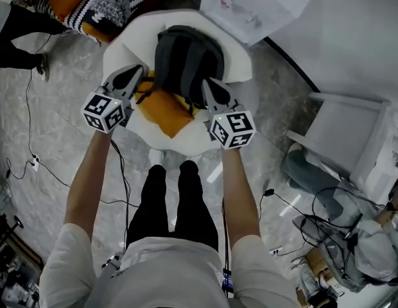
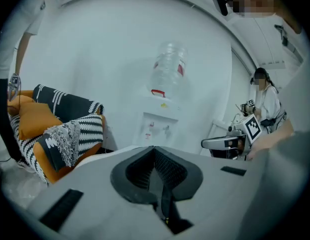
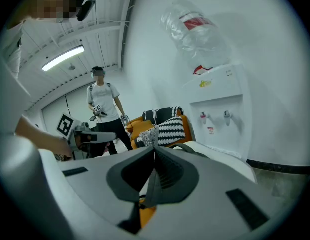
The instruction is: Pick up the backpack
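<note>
At 11 o'clock in the head view a sofa [image 1: 90, 2] carries striped pillows, well apart from the job.

The left gripper [image 1: 133, 74] sits at the 9 o'clock side of the backpack [image 1: 186, 59]. Its jaws are pressed together with nothing between them, as the left gripper view [image 2: 154, 149] shows. It is probably placed there to flank the bag before any grab.

The backpack stands at 12 o'clock on a white chair [image 1: 119, 47]. Its dark back panel faces up, and an orange cushion [image 1: 165, 113] lies just in front of it at 6 o'clock. The bag looks zipped. What is inside cannot be told.

The right gripper [image 1: 210, 87] mirrors the left at the bag's 4 o'clock side. Its jaws are likewise together and empty [image 3: 154, 151], with orange showing below them. With one gripper on each side, this looks like a two-handed approach. Both would need to open before taking a strap or handle.

At 1 o'clock a dispenser [image 1: 250, 5] holds an upturned clear bottle [image 2: 169, 66], whose fill level is unclear.
</note>
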